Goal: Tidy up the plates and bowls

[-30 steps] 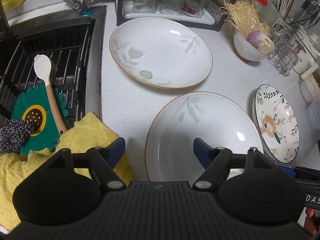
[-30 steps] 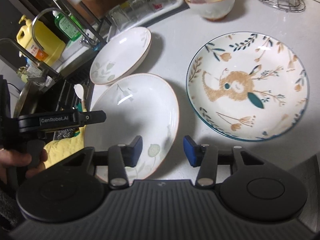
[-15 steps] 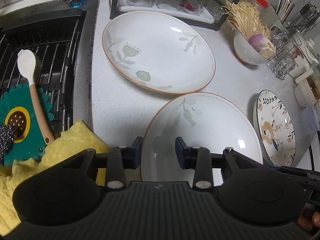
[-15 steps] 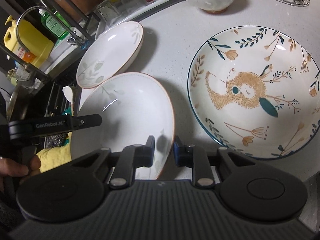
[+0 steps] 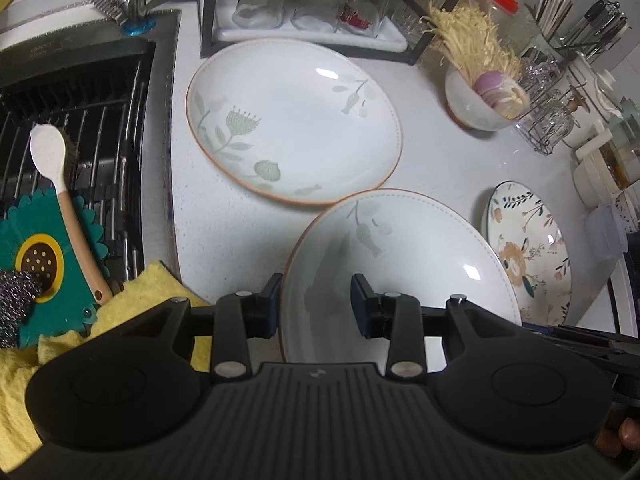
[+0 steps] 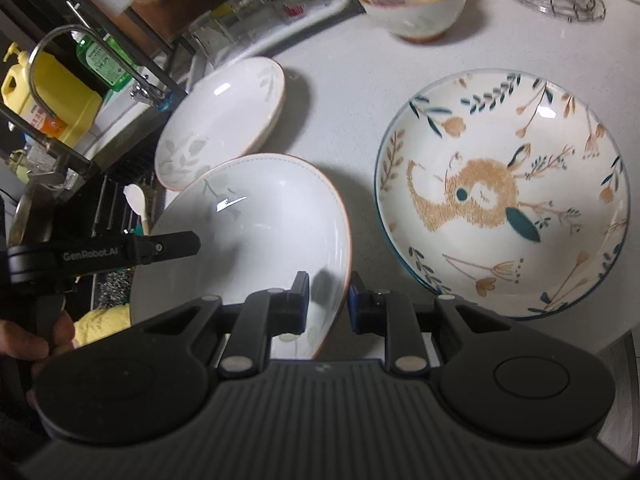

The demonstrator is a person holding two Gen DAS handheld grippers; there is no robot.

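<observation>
On the pale speckled counter beside the black sink rack (image 5: 80, 120), a person is gripping one white, orange-rimmed deep plate with a faint green leaf print (image 5: 400, 264) from both sides. Going left to right, the left gripper (image 5: 316, 304) is straddling the plate's left rim, its blue pads partly closed with one outside the wall and one inside — the pads appear to be pressing on the rim. The right gripper (image 6: 326, 300) is doing the same at the right edge, jaws nearly closed and pinching the thin rim between them.

The near plate is sitting tilted, its far edge seeming to overlap the lip of a matching white floral plate (image 5: 292, 120) lying behind it. Judging from this, the step in hand is lifting the near plate to stack it on its twin. Doing it well likely means raising both sides evenly, keeping the plate level, clearing the twin's rim before moving across, and lowering it centred — glazed ceramic is slick and a two-point pinch could slip.

Further right, a cream plate with a blue rim and a tan animal design (image 6: 504, 192) is resting apart, untouched. A white bowl of sliced onion (image 6: 416, 0) is standing behind it.
</observation>
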